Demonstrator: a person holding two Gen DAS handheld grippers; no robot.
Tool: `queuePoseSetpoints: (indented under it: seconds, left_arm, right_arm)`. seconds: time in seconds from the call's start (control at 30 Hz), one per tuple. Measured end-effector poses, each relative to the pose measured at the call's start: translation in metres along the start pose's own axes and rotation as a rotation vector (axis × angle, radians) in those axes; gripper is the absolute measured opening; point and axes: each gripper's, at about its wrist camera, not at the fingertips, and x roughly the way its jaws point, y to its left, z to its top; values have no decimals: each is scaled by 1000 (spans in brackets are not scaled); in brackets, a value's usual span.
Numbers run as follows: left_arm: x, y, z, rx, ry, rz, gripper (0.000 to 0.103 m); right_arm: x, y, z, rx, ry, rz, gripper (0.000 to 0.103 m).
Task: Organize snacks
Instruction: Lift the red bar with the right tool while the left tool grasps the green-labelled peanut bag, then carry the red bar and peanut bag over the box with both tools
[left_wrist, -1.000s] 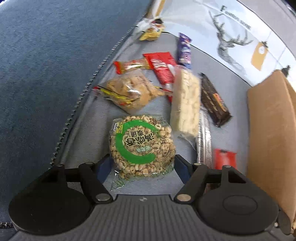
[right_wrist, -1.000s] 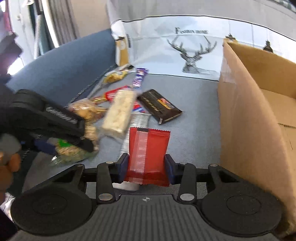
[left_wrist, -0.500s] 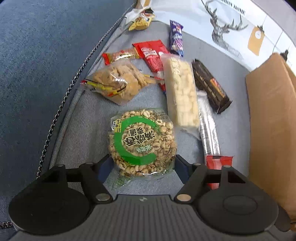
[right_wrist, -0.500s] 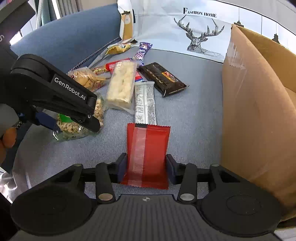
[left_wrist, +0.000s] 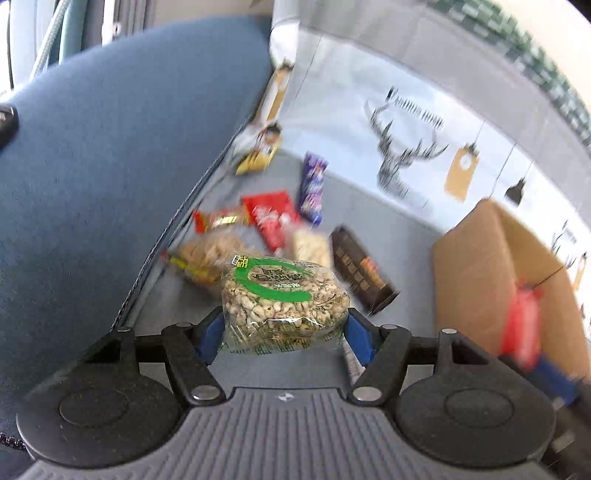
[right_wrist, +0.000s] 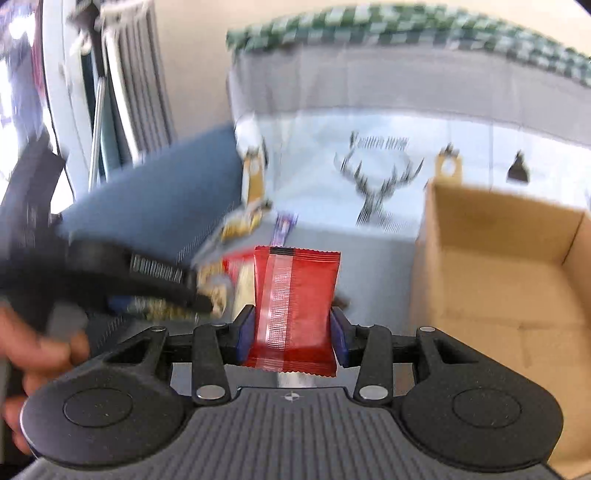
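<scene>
My left gripper (left_wrist: 284, 325) is shut on a round clear pack of puffed cereal with a green ring label (left_wrist: 284, 295), held above the grey cushion, and its jaws are closing tighter on it. My right gripper (right_wrist: 291, 328) is shut on a red foil packet (right_wrist: 295, 295), which stands upright between the blue pads. To the right of it is the open cardboard box (right_wrist: 495, 221), which looks empty inside. The left wrist view shows the red packet (left_wrist: 522, 325) blurred in front of the box wall (left_wrist: 480, 277). The left gripper's body (right_wrist: 147, 284) and a hand appear at the left of the right wrist view.
Several snacks lie on the grey cushion: a dark chocolate bar (left_wrist: 364, 273), a purple bar (left_wrist: 312, 188), a red pack (left_wrist: 271, 218), a cracker bag (left_wrist: 210, 254), a yellow bag (left_wrist: 258, 155). A blue sofa arm (left_wrist: 110, 166) rises at left; a white deer-print cloth (left_wrist: 388, 147) hangs behind.
Both grippers have risen off the cushion with their snacks, and both views tilt up. The cereal pack now hangs in the air, and the red packet is level with the box's opening.
</scene>
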Motion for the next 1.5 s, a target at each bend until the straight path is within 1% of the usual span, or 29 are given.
queuePoseSetpoints:
  seconds: [0.1,0.17,0.23,0.3,0.33,0.4,0.47,0.5,0.63,0.73,0.9,1.0,1.1,1.5]
  left_arm:
    - [-9,-15,0,18,-54,-40,72]
    - [-13,-29,-1,47,-84,-65,72]
    - [-16,-45,-4,88,-108,-87,72]
    - [-19,-63,-8,129,-134,-117,72]
    - [-19,-73,-11,151,-146,-131,72]
    - [-17,-93,-16,186,-167,-154,72]
    - [-16,-114,-21,223,-193,-183,72]
    - [-15,-124,-24,242,-205,-195,72]
    - [-14,-168,-39,327,-256,-262,72]
    - [-12,-198,-52,388,-281,-306,72]
    - [-3,-235,-70,477,-283,-337,72]
    - [2,-247,-76,499,-290,-351,72]
    - [8,-252,-77,497,-283,-363,72]
    - [10,-245,-73,460,-259,-385,72]
  right_arm:
    - [-22,-22,22,3,-70,-15,44]
    - [-35,-42,35,-9,-116,-44,44]
    - [-45,-64,41,-15,-150,-80,44]
    - [-51,-89,40,1,-173,-130,44]
    - [-51,-102,37,24,-174,-156,44]
    - [-52,-127,26,82,-150,-192,44]
    - [-52,-148,20,129,-118,-215,44]
    - [-56,-158,19,149,-119,-225,44]
    - [-67,-177,16,151,-143,-278,44]
    - [-69,-193,13,162,-130,-310,44]
    - [-74,-211,8,148,-119,-357,44]
    - [-76,-219,5,152,-110,-374,44]
    - [-75,-224,3,164,-96,-386,44]
    - [-68,-216,6,153,-83,-383,44]
